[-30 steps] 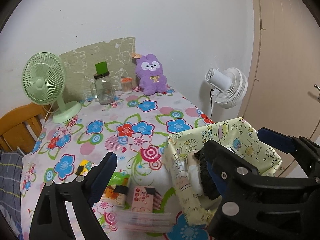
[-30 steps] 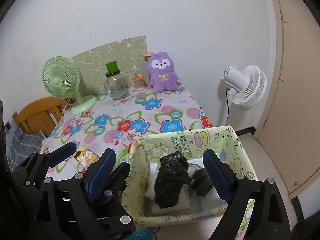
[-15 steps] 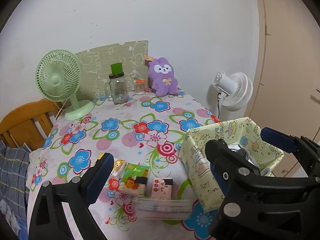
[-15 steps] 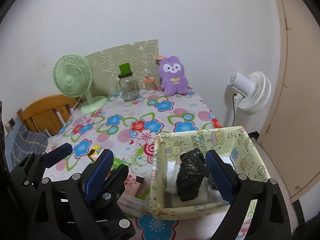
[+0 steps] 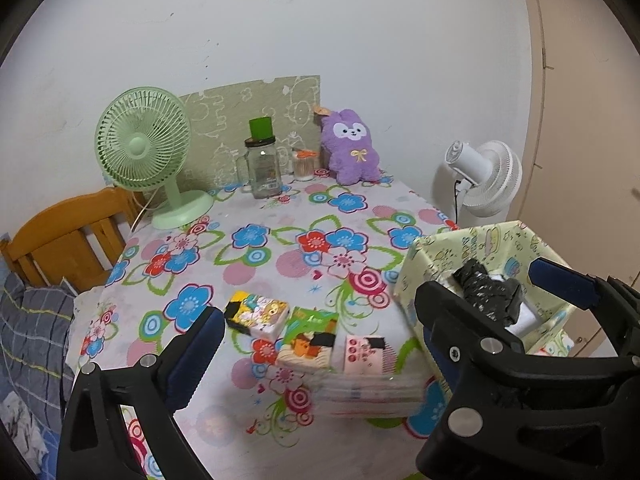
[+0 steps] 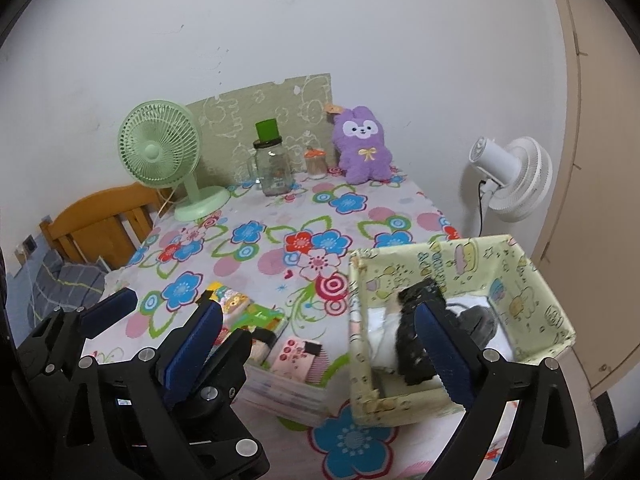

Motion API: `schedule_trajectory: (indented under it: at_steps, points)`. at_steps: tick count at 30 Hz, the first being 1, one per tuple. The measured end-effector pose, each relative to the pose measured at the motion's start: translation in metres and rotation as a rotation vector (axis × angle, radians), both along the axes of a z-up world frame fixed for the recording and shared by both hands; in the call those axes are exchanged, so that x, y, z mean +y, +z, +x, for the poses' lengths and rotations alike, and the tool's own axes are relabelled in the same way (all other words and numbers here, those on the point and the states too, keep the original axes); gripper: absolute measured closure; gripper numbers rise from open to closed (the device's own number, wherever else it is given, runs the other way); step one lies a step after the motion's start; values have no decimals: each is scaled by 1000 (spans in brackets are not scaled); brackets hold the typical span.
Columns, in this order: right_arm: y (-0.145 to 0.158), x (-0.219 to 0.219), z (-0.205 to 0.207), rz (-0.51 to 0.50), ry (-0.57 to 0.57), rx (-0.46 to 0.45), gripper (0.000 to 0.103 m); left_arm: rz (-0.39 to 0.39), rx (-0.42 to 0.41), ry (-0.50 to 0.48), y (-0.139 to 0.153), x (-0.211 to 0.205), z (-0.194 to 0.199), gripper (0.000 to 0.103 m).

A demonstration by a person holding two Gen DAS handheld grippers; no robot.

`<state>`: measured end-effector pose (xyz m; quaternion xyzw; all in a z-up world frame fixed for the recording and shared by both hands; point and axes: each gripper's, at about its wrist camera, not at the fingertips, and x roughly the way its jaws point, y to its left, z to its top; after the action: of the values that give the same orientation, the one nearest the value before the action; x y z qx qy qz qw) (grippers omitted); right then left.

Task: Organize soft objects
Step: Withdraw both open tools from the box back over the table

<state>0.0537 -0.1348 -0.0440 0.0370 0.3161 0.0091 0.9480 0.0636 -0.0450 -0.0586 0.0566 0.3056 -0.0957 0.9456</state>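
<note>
Pulling back from the table (image 5: 280,216), both cameras took in more of it than a second before, when they sat close over the box (image 6: 532,280). That read as a step just finished: the black bundle (image 6: 416,344) lay inside the box at the table's right edge, on something white, with nothing gripped.

At far left the blue bedding and wooden chair were cut by the frame. The left gripper (image 5: 312,344) hung with its fingers spread wide and empty above three small packs (image 5: 304,328) near the front edge; in the right view those packs seemed to rest on a clear, blurred case, too smeared to identify. The right gripper (image 6: 316,336) was likewise released and empty, one finger hiding part of the bundle. A dark item behind that finger could not be made out. The purple plush (image 6: 362,144) sat far back against the wall, probably the next soft thing.
</note>
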Motion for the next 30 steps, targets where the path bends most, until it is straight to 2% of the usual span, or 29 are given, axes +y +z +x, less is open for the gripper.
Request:
schedule_trajectory:
  at_steps: [11, 17, 22, 24, 30]
  points:
    - [-17, 26, -6, -21, 32, -15, 5, -5, 17, 19, -19, 26, -5, 2]
    - [-29, 39, -2, -26, 66, 7, 7, 0, 42, 34, -32, 38, -4, 2]
    - [-40, 50, 3, -20, 87, 26, 14, -7, 66, 53, -41, 47, 0, 2]
    - [-43, 52, 6, -20, 92, 36, 21, -7, 75, 61, -45, 51, 2, 2]
    - [-61, 60, 16, -10, 120, 100, 26, -7, 113, 73, -60, 59, 7, 2]
